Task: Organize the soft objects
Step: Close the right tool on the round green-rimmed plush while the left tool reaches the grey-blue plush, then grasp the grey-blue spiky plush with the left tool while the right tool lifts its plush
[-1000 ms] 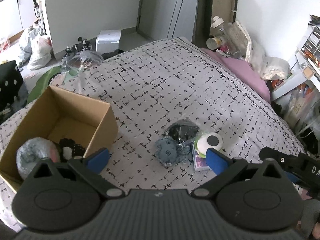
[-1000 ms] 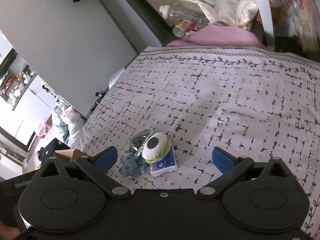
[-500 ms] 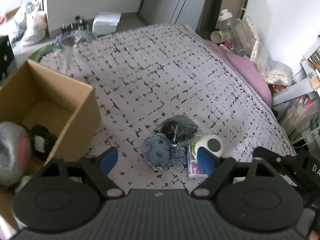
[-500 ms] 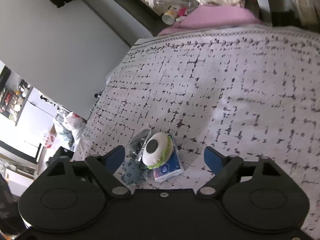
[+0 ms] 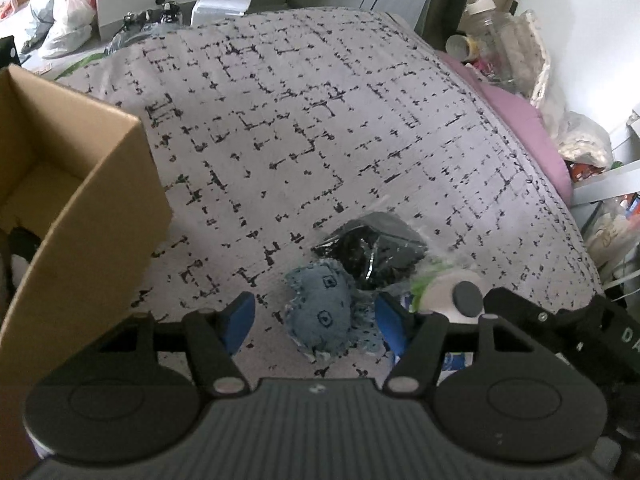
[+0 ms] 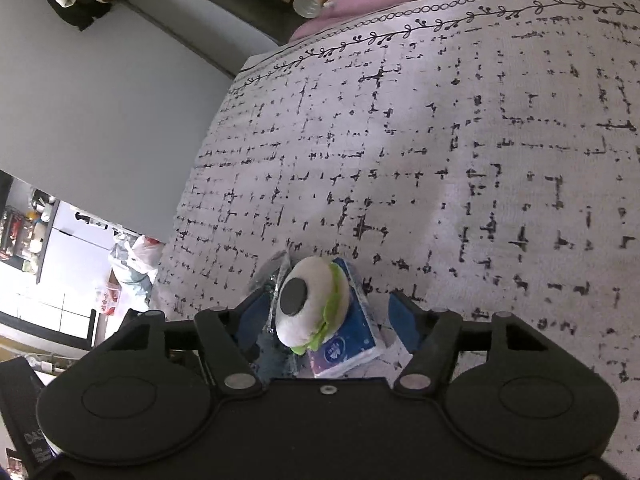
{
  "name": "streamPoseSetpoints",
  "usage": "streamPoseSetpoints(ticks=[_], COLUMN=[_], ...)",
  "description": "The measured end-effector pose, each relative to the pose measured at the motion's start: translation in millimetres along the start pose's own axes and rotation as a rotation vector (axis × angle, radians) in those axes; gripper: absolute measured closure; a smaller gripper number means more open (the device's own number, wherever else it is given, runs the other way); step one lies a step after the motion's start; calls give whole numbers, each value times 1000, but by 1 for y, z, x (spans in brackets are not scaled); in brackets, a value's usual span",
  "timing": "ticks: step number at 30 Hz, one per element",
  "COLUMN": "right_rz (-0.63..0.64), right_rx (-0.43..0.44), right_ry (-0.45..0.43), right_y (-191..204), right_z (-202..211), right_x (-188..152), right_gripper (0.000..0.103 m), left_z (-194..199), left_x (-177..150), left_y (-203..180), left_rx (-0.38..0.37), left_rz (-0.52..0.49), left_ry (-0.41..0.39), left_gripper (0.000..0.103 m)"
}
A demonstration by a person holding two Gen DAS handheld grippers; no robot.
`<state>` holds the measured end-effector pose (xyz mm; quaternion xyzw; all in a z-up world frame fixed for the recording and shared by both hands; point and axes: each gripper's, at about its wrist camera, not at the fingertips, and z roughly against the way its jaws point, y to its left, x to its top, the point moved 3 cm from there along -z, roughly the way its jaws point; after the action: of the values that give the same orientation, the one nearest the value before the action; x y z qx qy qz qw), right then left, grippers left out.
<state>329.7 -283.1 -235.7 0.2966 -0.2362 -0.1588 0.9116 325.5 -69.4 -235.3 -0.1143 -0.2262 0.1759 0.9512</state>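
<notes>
I have both tools low over the bed [image 5: 320,120], whose grey cover carries a broken black grid print.

Left tool [image 5: 314,322]: jaws spread and closing. The blue plush toy [image 5: 320,314] lies between them on the cover; the right pad sits just beside its ragged edge, the left pad stands apart from it. I see no pinch.

Right tool [image 6: 328,316]: jaws spread and closing. The white plush with the dark round patch and green trim [image 6: 308,304] lies between them, resting on a blue tissue pack [image 6: 348,344]. Neither pad presses on it.

In the left wrist view a black item in clear wrap [image 5: 372,248] lies touching the blue toy on its far side, with the white plush just right of it. An open cardboard box [image 5: 80,200] stands on the bed to the left, well apart from the cluster. A pink pillow [image 5: 528,132] lies along the bed's far right edge.
</notes>
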Motion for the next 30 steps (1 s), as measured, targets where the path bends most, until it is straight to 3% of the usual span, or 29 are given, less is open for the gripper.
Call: streamPoseSetpoints(ticks=[3, 8, 13, 15, 16, 18, 30], right_rz=[12, 17, 35, 56, 78, 106, 123], right_rx=[3, -21, -32, -42, -53, -60, -45], right_ry=[4, -10, 5, 15, 18, 3, -74], right_y=[3, 6, 7, 8, 10, 13, 22], right_z=[-8, -16, -23, -26, -26, -23, 18], right_x=[0, 5, 2, 0, 0, 0, 7], right_gripper=[38, 42, 44, 63, 66, 72, 73], left_z=[-9, -16, -18, -17, -15, -12, 32], left_x=[-2, -2, 1, 1, 1, 0, -2], left_y=[4, 9, 7, 4, 3, 0, -4], left_rx=[-2, -2, -37, -39, -39, -39, -42], left_rz=[14, 23, 16, 2, -3, -11, -29], left_ry=[15, 19, 28, 27, 23, 16, -34], left_gripper=[38, 51, 77, 81, 83, 85, 86])
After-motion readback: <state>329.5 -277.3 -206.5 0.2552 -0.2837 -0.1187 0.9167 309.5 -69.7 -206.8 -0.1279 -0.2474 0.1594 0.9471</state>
